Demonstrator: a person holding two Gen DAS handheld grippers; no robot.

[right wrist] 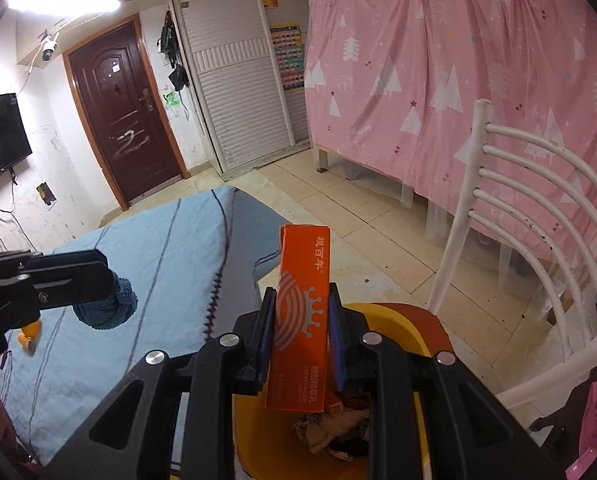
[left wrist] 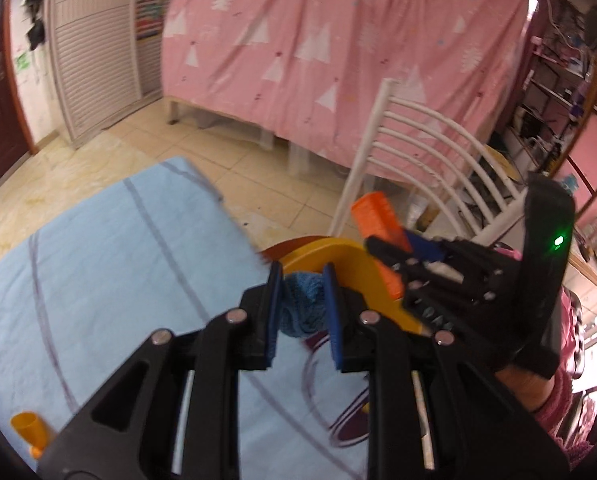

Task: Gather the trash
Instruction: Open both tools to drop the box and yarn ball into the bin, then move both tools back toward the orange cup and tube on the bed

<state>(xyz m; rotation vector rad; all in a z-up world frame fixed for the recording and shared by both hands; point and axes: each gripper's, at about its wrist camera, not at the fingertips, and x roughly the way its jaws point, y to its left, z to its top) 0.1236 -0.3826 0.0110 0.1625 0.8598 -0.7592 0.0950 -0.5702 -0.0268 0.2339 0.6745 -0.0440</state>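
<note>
Pinching an orange box (right wrist: 302, 316) over the yellow bin (right wrist: 394, 320), right gripper (right wrist: 301, 334); left gripper's (left wrist: 300, 312) jaws clamp blue knit fabric (left wrist: 301, 304).

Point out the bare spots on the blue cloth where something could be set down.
Free: the blue cloth between its far edge and the left gripper. Crowded: the near-left corner with the small orange cup, and the yellow bin under the right gripper holding the orange box.

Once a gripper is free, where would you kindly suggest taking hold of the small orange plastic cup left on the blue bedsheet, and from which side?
Grip the small orange plastic cup across its round wall near the open rim. It appears to lie on its side on the blue bedsheet, so I would come from above with the jaws spanning its width. Only part of it shows in either view, so its exact pose is uncertain.
</note>
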